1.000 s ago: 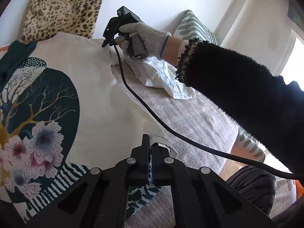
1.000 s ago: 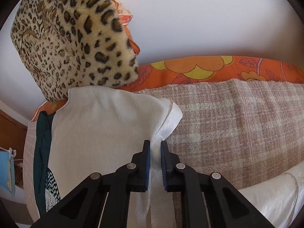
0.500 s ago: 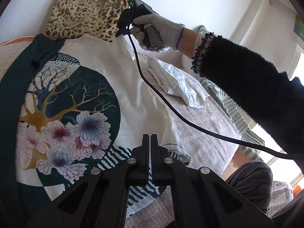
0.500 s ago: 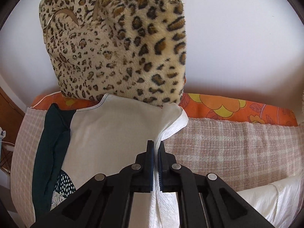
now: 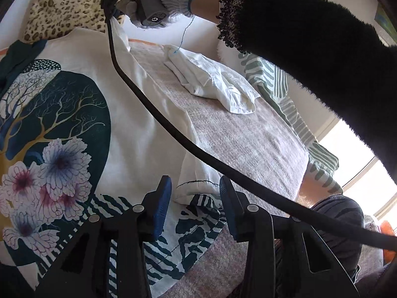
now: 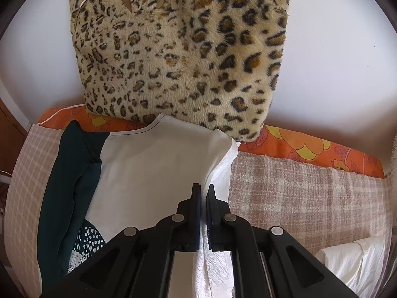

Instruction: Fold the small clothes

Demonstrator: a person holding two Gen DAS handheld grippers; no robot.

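Note:
A white shirt (image 5: 139, 114) with a teal tree-and-flower print lies flat on a pink woven blanket (image 5: 248, 136). My left gripper (image 5: 196, 198) is open, its jaws apart just above the shirt's lower right hem. My right gripper (image 6: 204, 198) is shut on the shirt's right edge (image 6: 218, 173) near the shoulder. It also shows in the left wrist view (image 5: 116, 12), held by a gloved hand at the shirt's far corner. The shirt's white upper part and teal left side (image 6: 69, 178) show in the right wrist view.
A leopard-print cushion (image 6: 178, 49) stands against the white wall behind the shirt. A folded white garment (image 5: 213, 79) lies on the blanket to the right. An orange floral sheet (image 6: 310, 149) edges the blanket. A black cable (image 5: 173, 136) crosses the shirt. A green striped cushion (image 5: 285, 94) lies far right.
My left gripper has opened and let go of the shirt's lower hem. My right gripper stays shut on the shirt edge and has moved toward the leopard cushion.

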